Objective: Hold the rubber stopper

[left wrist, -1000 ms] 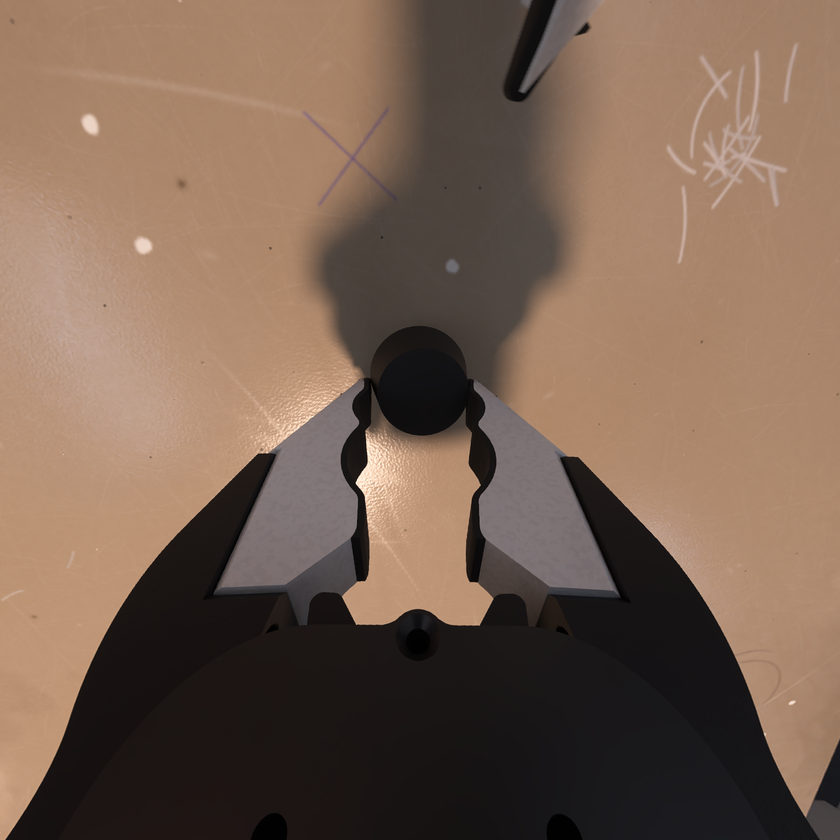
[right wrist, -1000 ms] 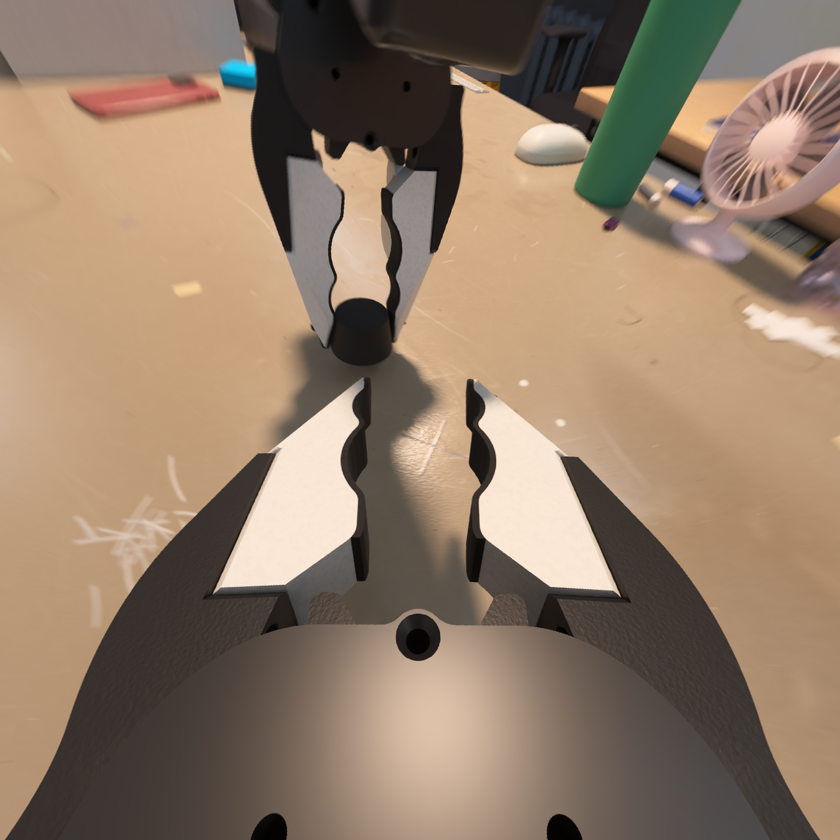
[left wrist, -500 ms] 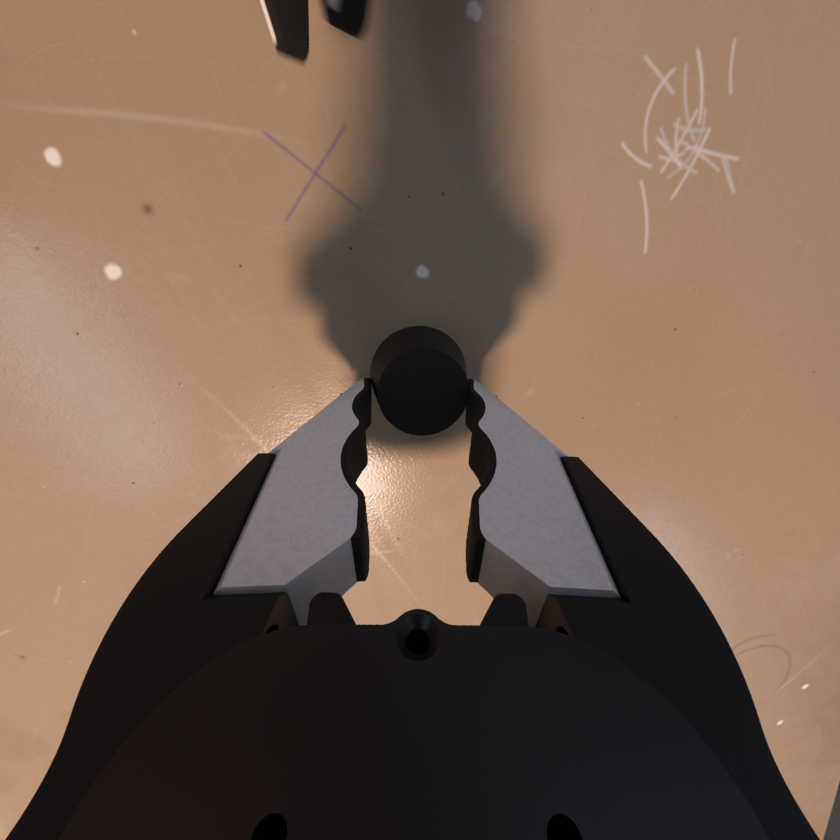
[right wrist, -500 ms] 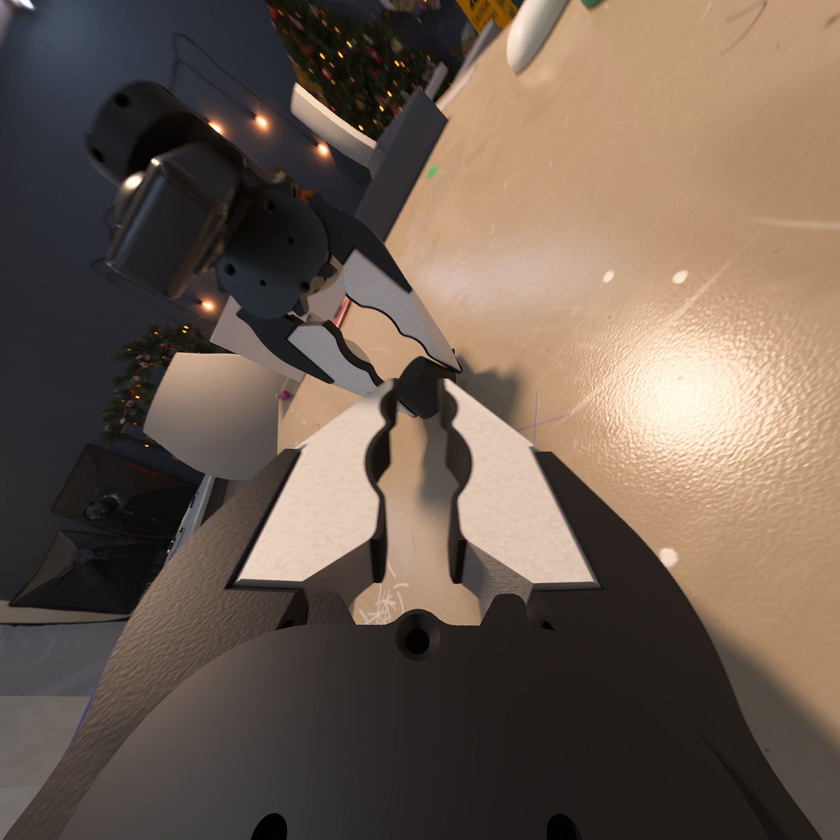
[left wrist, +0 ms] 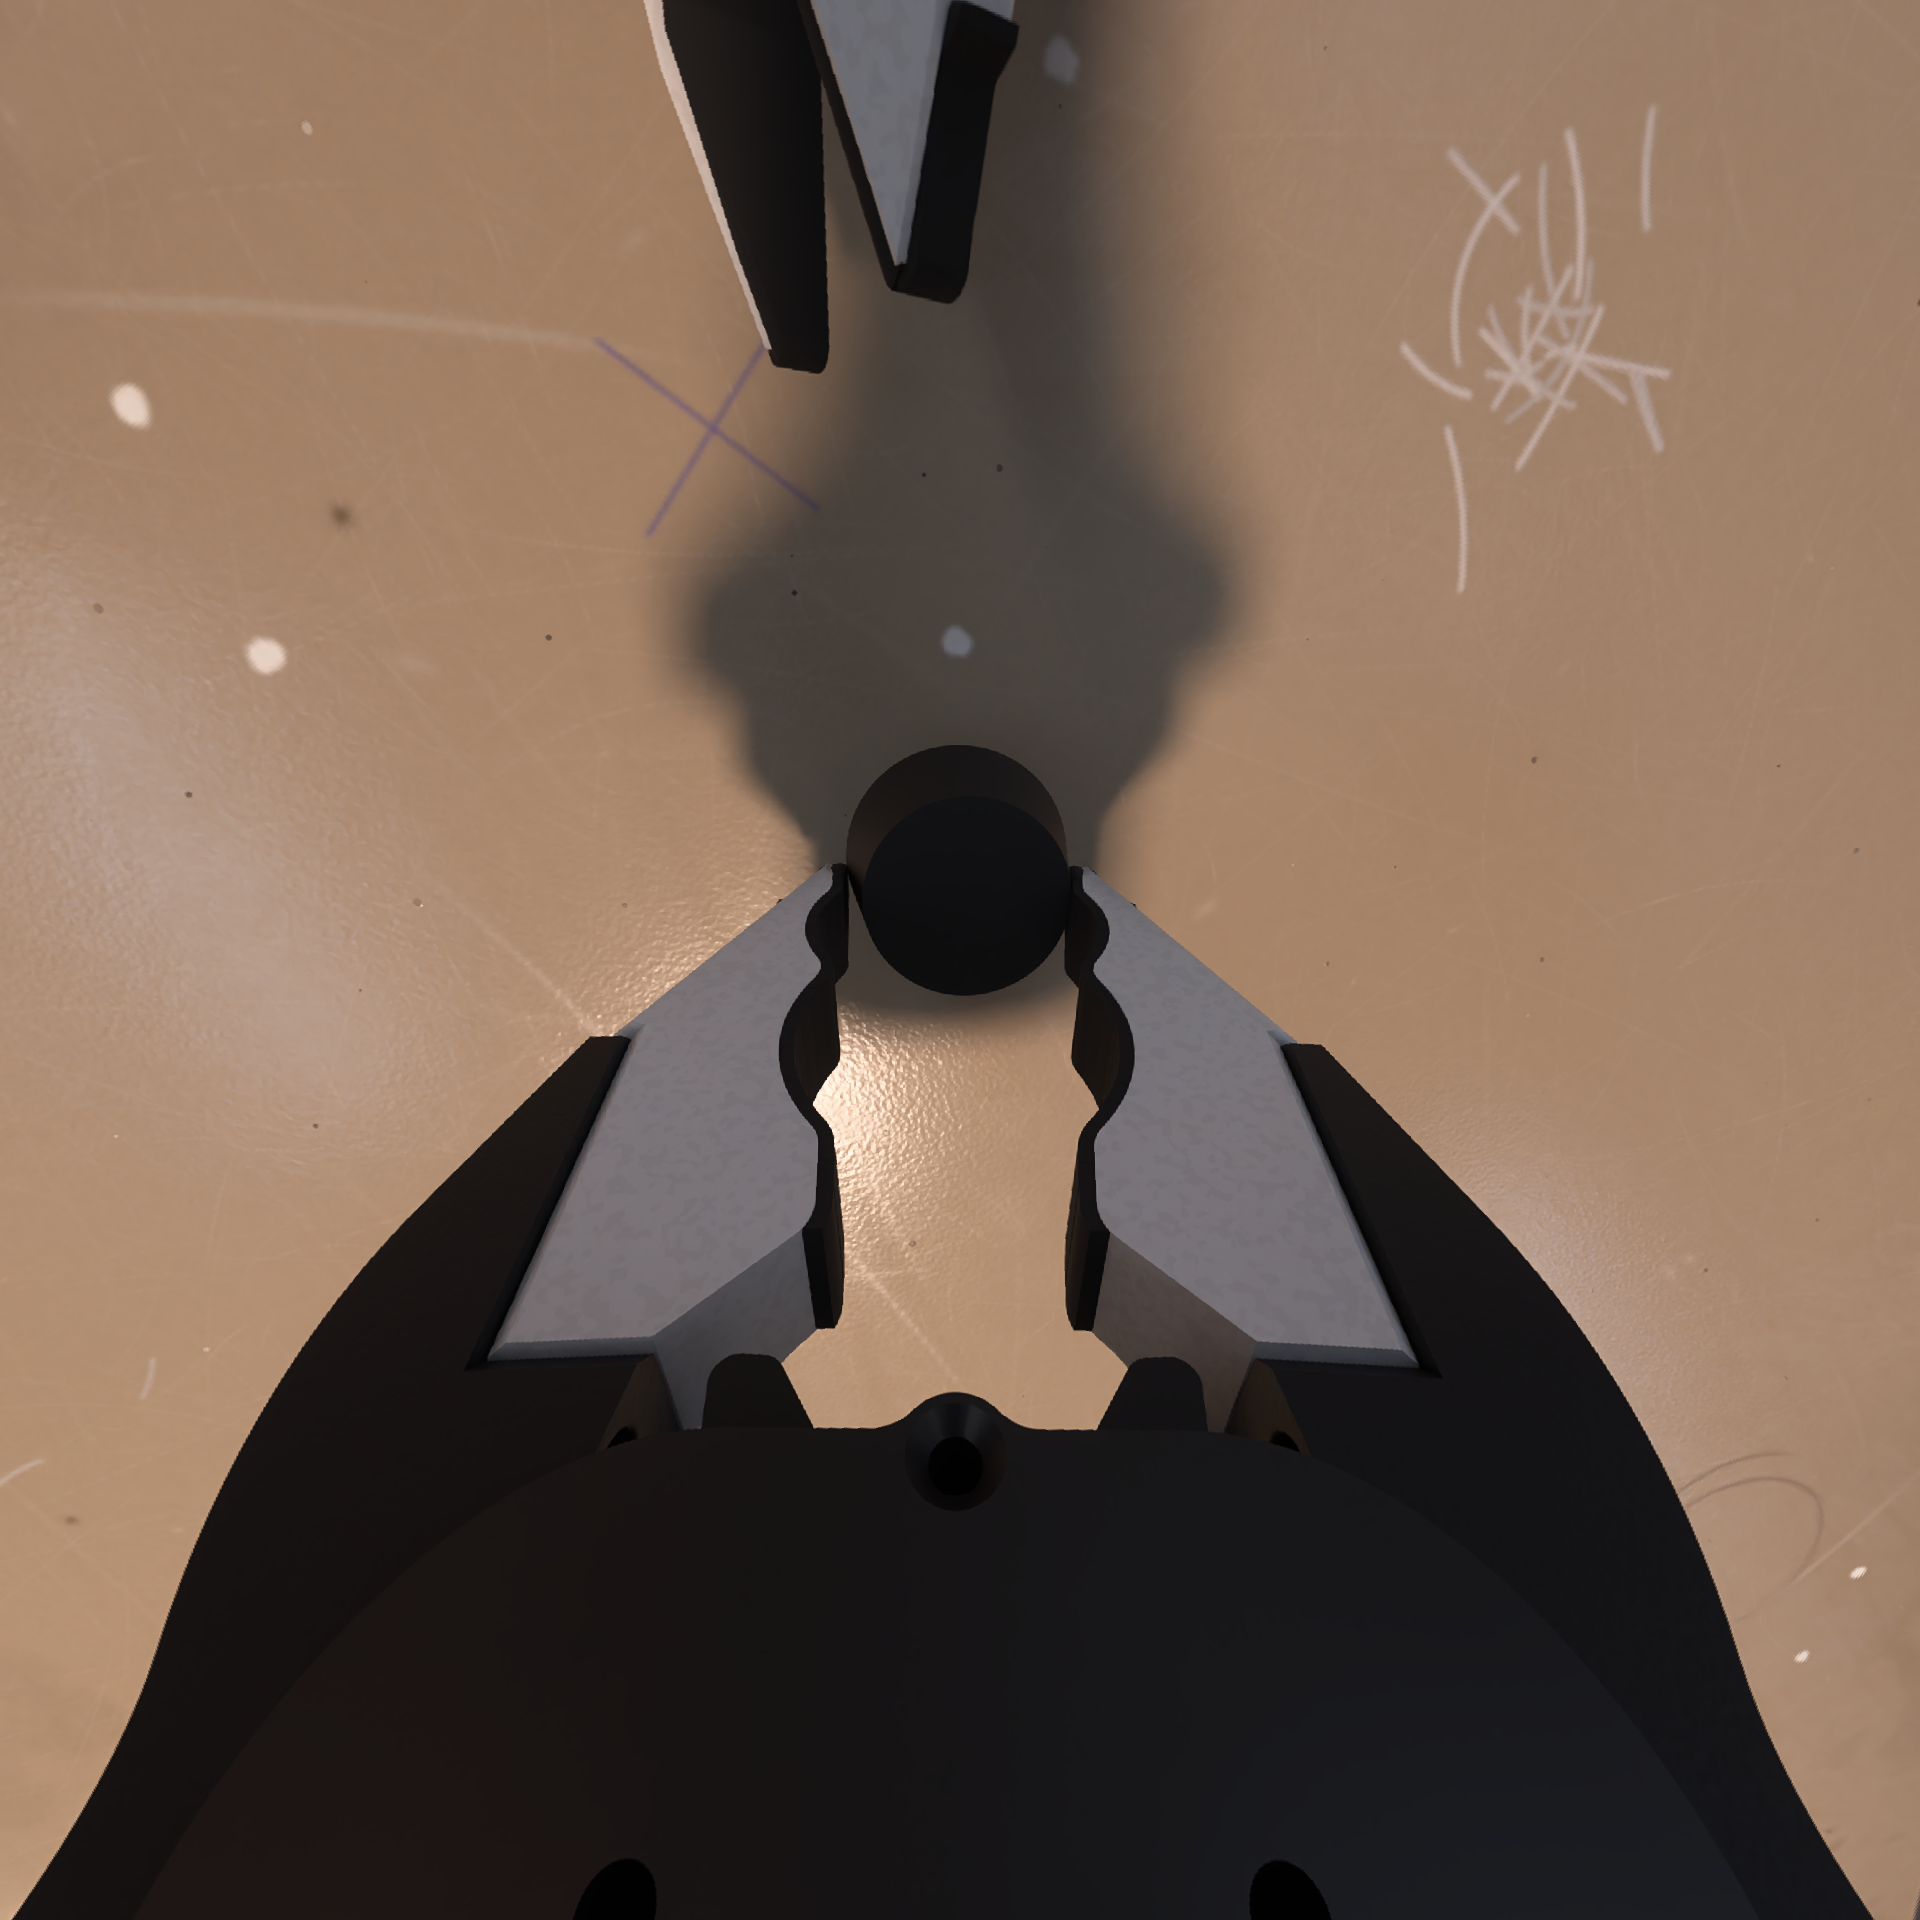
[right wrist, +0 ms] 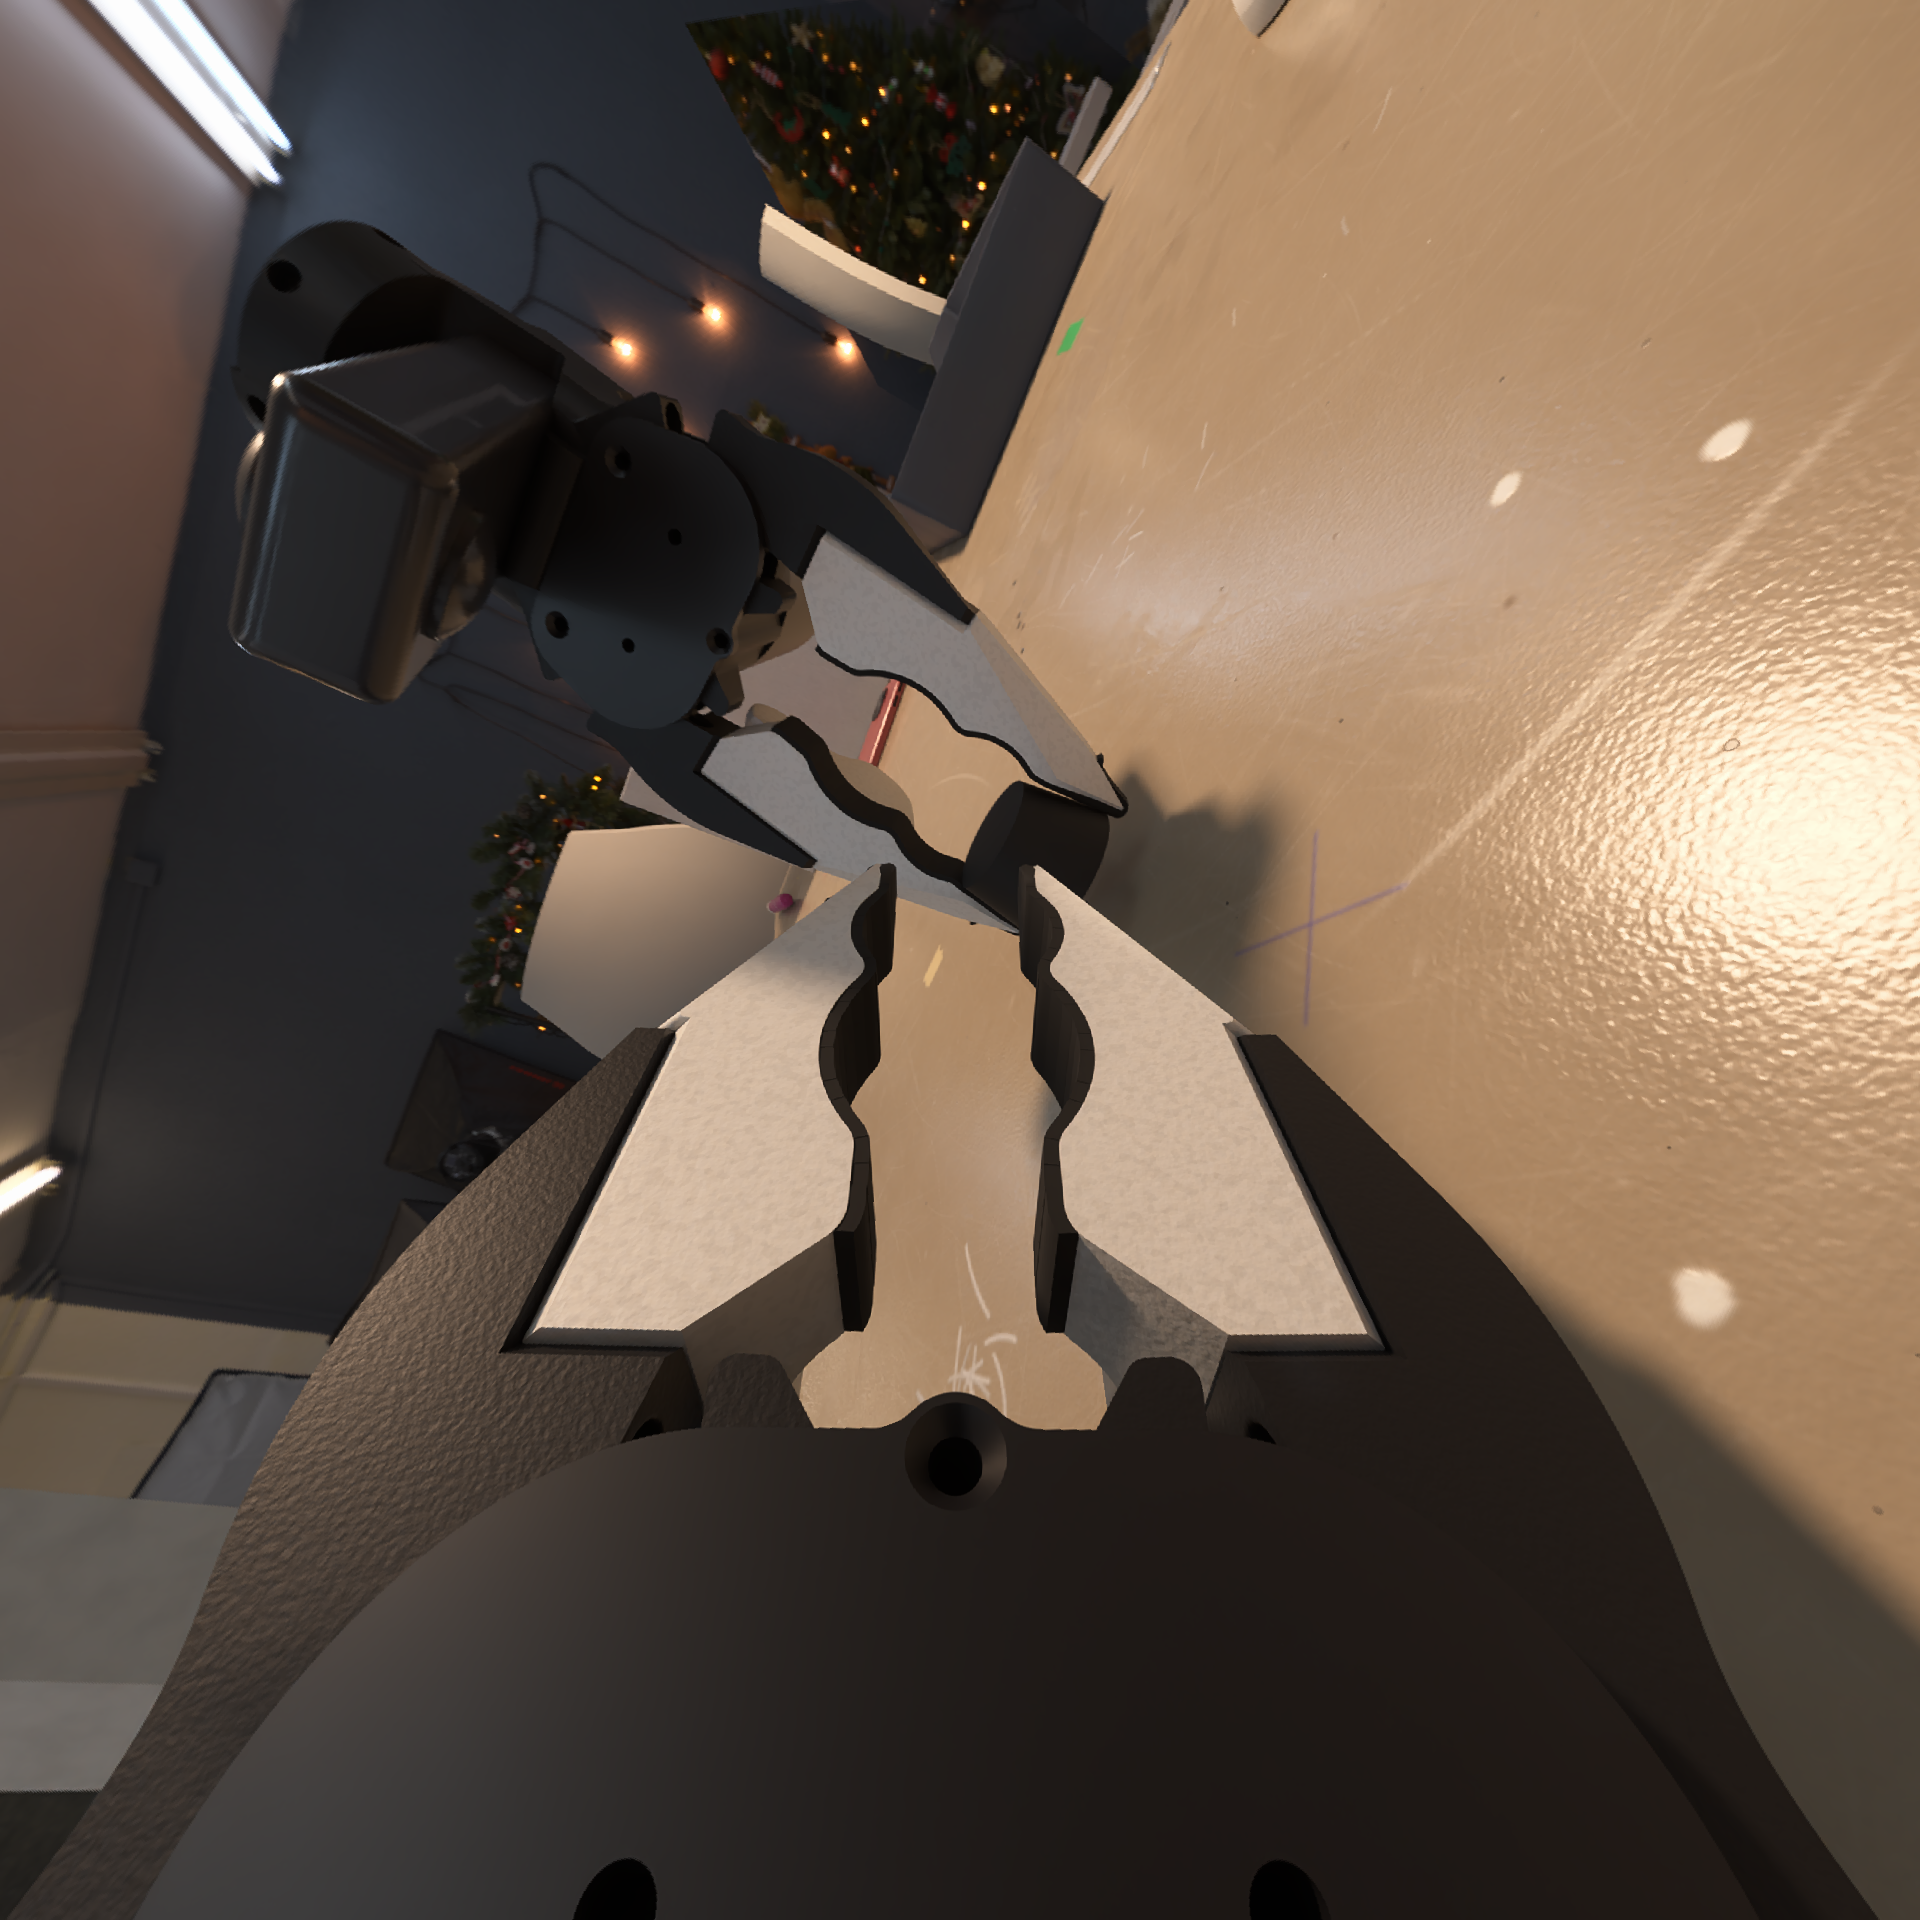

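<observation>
The left gripper (left wrist: 958, 883) is clamped on the rubber stopper (left wrist: 961, 894), a black tapered plug pinched between the wavy-edged grey fingertips (left wrist: 821, 914) and held over the table (left wrist: 312, 935). The right gripper (right wrist: 956, 883) is seen with its jaws apart and nothing between them, its tips just beside the stopper (right wrist: 1039, 847). The tan tabletop is glossy and finely pebbled, marked by white scratches (left wrist: 1538, 343), pale specks and a thin crossed line (left wrist: 717, 426). Beyond the table edge, a dark blue wall (right wrist: 343, 935) is strung with small warm lights (right wrist: 717, 312).
</observation>
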